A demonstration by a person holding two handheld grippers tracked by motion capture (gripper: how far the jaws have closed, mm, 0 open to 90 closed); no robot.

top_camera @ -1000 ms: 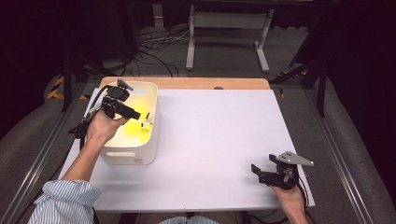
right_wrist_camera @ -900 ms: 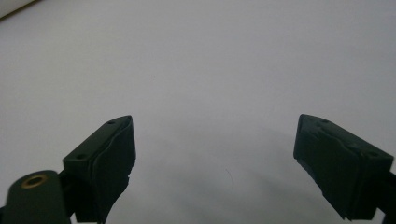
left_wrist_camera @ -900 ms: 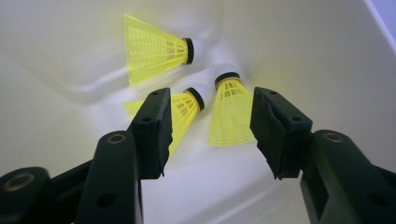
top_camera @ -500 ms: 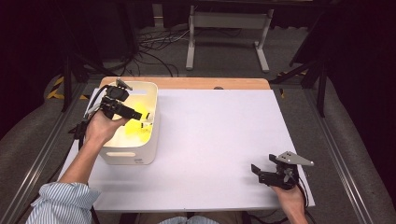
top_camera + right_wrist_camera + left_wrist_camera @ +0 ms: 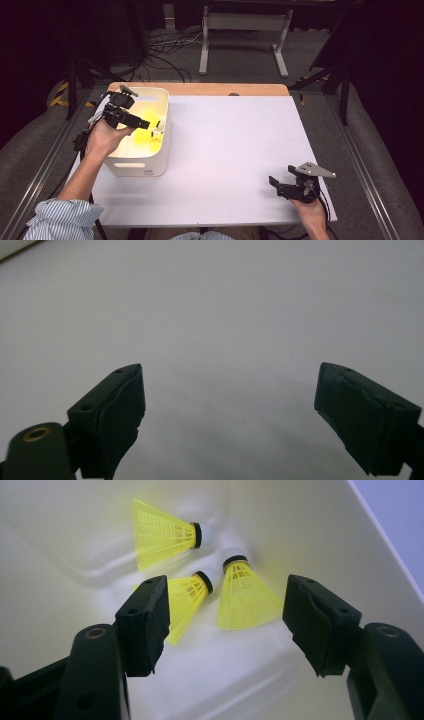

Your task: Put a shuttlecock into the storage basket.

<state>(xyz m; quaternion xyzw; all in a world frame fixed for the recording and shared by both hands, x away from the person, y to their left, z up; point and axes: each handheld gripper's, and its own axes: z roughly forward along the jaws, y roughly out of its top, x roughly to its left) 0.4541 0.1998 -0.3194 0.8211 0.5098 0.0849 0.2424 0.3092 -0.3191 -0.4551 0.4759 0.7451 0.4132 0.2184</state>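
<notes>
Three yellow shuttlecocks (image 5: 240, 592) are lying loose on the bottom of the white bin (image 5: 165, 107). The left gripper (image 5: 225, 615) hangs right above them and its jaws have just been opening, nothing between them now, so looks like a drop-off done. Right gripper (image 5: 282, 184) sits wide and empty over the table (image 5: 235, 145).

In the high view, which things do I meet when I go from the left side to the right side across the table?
left gripper held over the white bin with yellow shuttlecocks inside → bare white table → right gripper
</notes>
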